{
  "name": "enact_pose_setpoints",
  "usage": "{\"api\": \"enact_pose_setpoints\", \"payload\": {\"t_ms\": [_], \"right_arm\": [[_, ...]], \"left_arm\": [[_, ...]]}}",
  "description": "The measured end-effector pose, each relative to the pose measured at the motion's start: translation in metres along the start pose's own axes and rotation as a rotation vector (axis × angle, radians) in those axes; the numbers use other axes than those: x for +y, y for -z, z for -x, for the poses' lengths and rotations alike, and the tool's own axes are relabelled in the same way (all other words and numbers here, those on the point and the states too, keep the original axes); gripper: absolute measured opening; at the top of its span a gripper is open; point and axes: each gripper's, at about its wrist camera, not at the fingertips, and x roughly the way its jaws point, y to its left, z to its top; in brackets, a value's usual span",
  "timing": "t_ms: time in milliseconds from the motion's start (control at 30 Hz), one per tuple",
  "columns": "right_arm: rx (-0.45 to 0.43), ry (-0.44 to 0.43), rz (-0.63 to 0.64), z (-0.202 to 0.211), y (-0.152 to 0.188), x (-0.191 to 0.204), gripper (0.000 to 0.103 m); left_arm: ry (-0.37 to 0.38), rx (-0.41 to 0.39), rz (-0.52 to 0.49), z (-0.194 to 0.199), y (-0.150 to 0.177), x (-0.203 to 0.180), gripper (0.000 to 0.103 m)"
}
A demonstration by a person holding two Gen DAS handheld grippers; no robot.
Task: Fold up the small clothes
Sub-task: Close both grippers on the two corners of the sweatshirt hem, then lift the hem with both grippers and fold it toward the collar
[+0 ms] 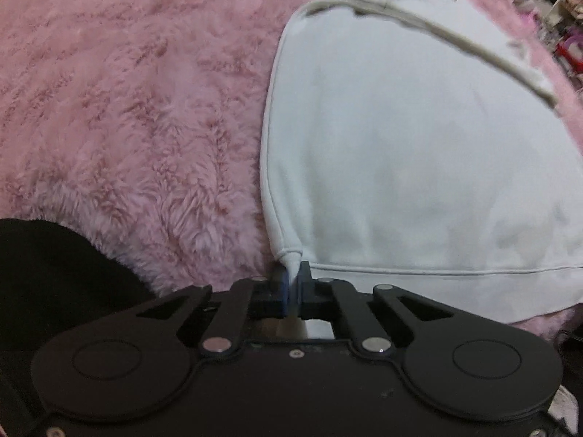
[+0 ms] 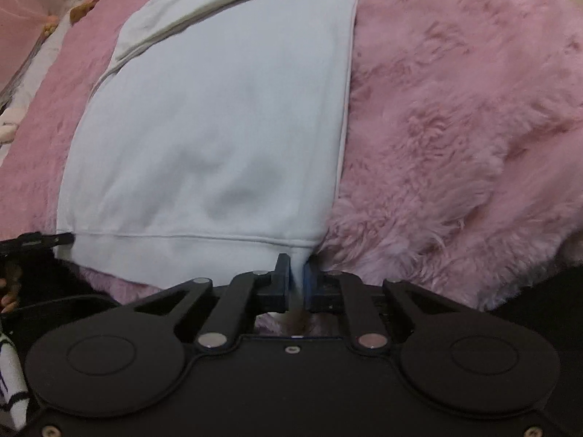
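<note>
**Both tongs clamped on hem corners of white top**

Left wrist view: left tongs (image 1: pixel 290 284) pinched tight on the near-left hem corner of the white sweatshirt (image 1: pixel 400 145), fabric bunched into a small point btwn the blue pads (image 1: pixel 282 286). Shows the garment's left edge running away up the frame, a folded-in sleeve (image 1: pixel 455 36) lying diagonally across the top, and cluttered room bits at far upper right, too blurred to name. Dark cloth (image 1: pixel 43 273) at lower left, unclear what.

Right wrist view: right tongs (image 2: pixel 298 276) closed on the opposite, near-right hem corner, cloth squeezed btwn pads likewise. Shows what the other view lacks: the straight right edge, the whole hem band side to side, the left tongs' black tip (image 2: pixel 40 241) touching the hem's far-left end, plus pale items along the blanket's left margin.

Sweatshirt lies flat on the pink fluffy blanket (image 2: pixel 455 127), w/ hem nearest both cameras, neck end farthest. Long axis runs hem-to-neck, straight away from the tongs; hem band crosswise.
</note>
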Motion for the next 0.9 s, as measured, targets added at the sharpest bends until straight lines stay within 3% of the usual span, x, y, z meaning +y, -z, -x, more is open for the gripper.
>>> {"api": "enact_pose_setpoints", "payload": {"t_ms": [333, 500, 567, 600, 633, 733, 800, 833, 867, 900], "right_arm": [[-0.099, -0.006, 0.041, 0.048, 0.004, 0.017, 0.000], [-0.073, -0.023, 0.013, 0.040, -0.005, 0.011, 0.001], [-0.034, 0.012, 0.011, 0.024, -0.005, 0.012, 0.007], [-0.019, 0.026, 0.018, 0.016, -0.005, 0.012, 0.007], [-0.010, 0.042, 0.018, 0.011, -0.004, 0.013, 0.007], [0.003, 0.050, -0.010, 0.003, -0.007, 0.013, 0.016], [0.015, 0.028, -0.034, -0.002, -0.009, 0.013, 0.026], [0.011, 0.021, -0.040, -0.003, -0.009, 0.013, 0.026], [0.004, 0.018, -0.038, -0.005, -0.008, 0.014, 0.020], [-0.003, 0.020, -0.028, -0.006, -0.007, 0.015, 0.004]], "left_arm": [[0.135, -0.139, -0.019, 0.046, 0.010, -0.002, 0.002], [0.047, -0.060, -0.013, 0.027, 0.011, -0.004, 0.002], [0.004, -0.019, -0.007, 0.018, 0.013, -0.004, 0.008], [-0.016, 0.003, 0.002, 0.013, 0.013, -0.003, 0.018], [-0.017, 0.017, 0.006, 0.010, 0.012, -0.002, 0.027], [-0.009, 0.030, -0.011, -0.002, 0.005, -0.005, 0.039], [-0.023, 0.034, -0.050, -0.009, 0.004, -0.011, 0.036], [-0.020, 0.026, -0.068, -0.009, 0.004, -0.014, 0.028], [-0.014, 0.015, -0.076, -0.008, 0.005, -0.015, 0.015], [-0.004, 0.007, -0.075, -0.005, 0.005, -0.017, 0.003]]}}
